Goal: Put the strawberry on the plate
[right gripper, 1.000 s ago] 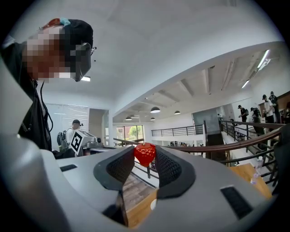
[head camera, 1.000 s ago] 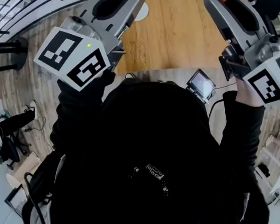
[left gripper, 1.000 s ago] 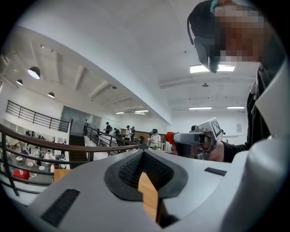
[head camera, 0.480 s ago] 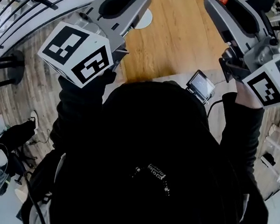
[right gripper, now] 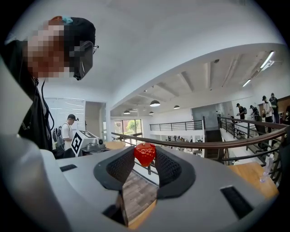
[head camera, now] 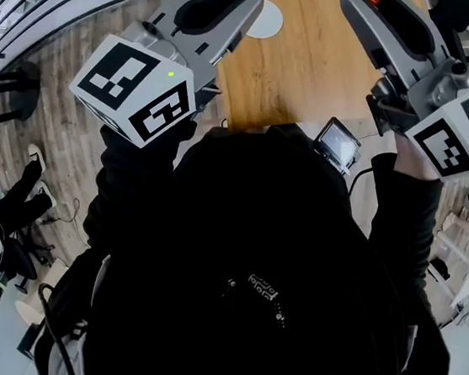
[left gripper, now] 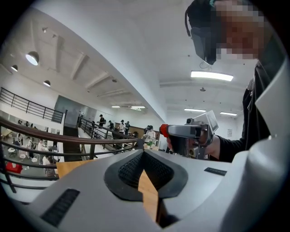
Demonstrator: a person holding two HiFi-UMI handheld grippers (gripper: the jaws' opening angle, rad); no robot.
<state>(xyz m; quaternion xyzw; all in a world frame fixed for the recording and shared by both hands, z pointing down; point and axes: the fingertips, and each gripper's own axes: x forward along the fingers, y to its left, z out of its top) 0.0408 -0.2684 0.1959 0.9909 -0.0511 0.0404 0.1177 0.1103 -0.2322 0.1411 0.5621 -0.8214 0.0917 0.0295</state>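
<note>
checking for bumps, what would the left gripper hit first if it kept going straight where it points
Nothing close: the left gripper points out above the wooden table, and the dark railing lies first in line, seemingly far off.

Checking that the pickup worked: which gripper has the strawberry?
The right gripper: the strawberry is pinched between its jaw tips. The left gripper has its tips together with nothing between them.
</note>
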